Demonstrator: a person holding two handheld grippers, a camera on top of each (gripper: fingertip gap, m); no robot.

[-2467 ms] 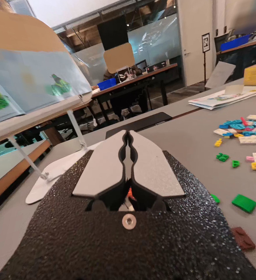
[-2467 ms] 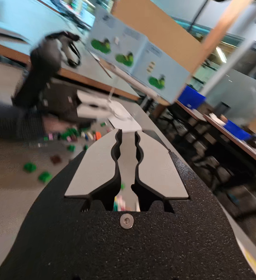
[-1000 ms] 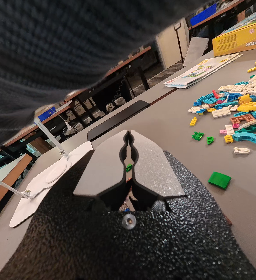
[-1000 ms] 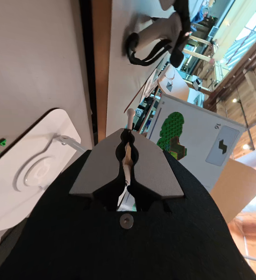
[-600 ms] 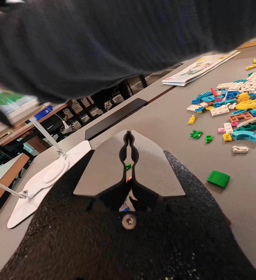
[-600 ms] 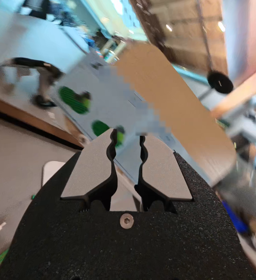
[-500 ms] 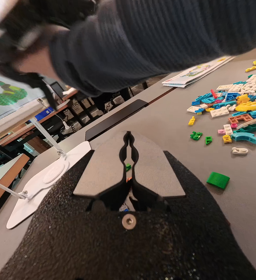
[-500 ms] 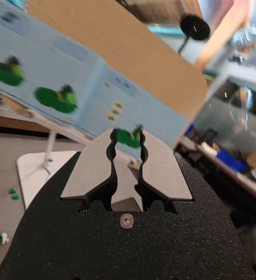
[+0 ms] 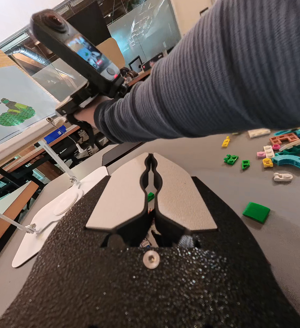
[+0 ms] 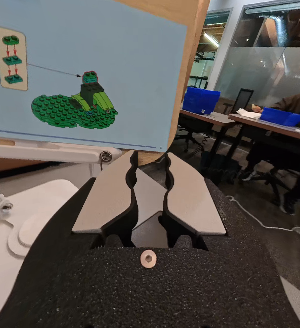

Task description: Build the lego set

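My left gripper point(image 9: 151, 156) is shut, tips touching, low over the grey table point(image 9: 207, 177). A small green piece point(image 9: 150, 196) lies on the table and shows through the gap between the fingers. Loose bricks lie to its right: a green curved tile point(image 9: 256, 214), a white piece point(image 9: 282, 176), a small green plate point(image 9: 230, 159) and a teal arch point(image 9: 286, 159). My right gripper point(image 10: 150, 156) is open and empty, facing the blue instruction page point(image 10: 74, 71) on its stand. In the left wrist view the right gripper's camera body point(image 9: 74, 53) is held up by a hand in a dark ribbed sleeve point(image 9: 207, 88).
The white stand base point(image 9: 56, 209) sits on the table at the left, also in the right wrist view point(image 10: 30, 221). The page shows in the left wrist view point(image 9: 12, 106). Beyond the table edge are other desks with blue bins point(image 10: 200, 100), chairs and a seated person point(image 10: 287, 104). The grippers' ends are close to 30 cm from one another.
My right gripper has opened and swung round, so the page now stands upright before it. The sleeved arm has shifted across the left view. My left gripper has barely moved.
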